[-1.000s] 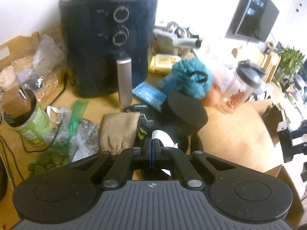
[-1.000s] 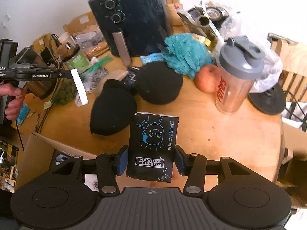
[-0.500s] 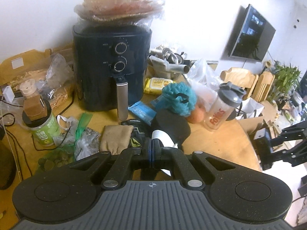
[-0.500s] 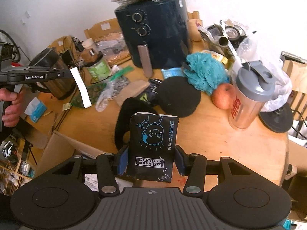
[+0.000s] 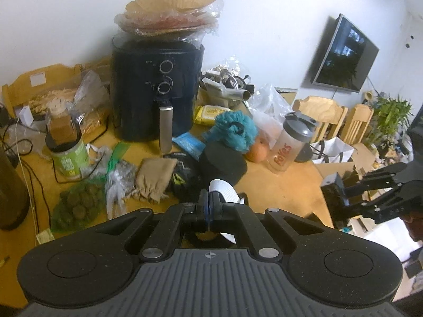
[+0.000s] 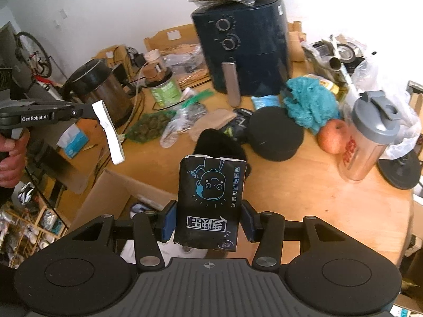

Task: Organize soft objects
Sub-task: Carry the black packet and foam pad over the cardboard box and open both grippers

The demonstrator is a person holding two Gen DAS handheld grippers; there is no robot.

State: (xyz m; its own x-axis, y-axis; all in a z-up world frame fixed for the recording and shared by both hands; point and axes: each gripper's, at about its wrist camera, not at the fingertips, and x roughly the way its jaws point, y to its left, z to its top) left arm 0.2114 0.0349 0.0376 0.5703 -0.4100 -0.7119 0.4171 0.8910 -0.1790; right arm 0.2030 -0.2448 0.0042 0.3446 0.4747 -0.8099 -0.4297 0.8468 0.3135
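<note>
since a second ago both hands have risen and drawn back from the table (image 5: 285,185): the air fryer (image 5: 156,89) sits smaller and farther off, and the wrapped stack of paper liners (image 5: 169,15) on its lid has come into the left wrist view. the grips are unchanged.

the left gripper (image 5: 208,206) is pinched fully together on a white strip (image 5: 223,189), which curls up past its tips. the right gripper (image 6: 207,222) stands about half open with its blue pads pressed on both sides of a black tissue pack (image 6: 211,200), held above the table's near edge, its cartoon-face print upside down to the camera.

the right wrist view alone shows the strip hanging down from the left gripper's tips off the table's left side, the person's hand (image 6: 10,158) on that gripper's handle, a cardboard box (image 6: 113,200) below the table edge, and a dark kettle (image 6: 97,89). the left wrist view alone shows a wall-mounted screen (image 5: 343,55), wooden chairs (image 5: 333,116) and the right gripper from the side with the pack in it.

on the table lie black caps (image 6: 275,134), a teal pouf (image 6: 309,103), an apple (image 6: 333,137) and a shaker bottle (image 6: 367,142).
</note>
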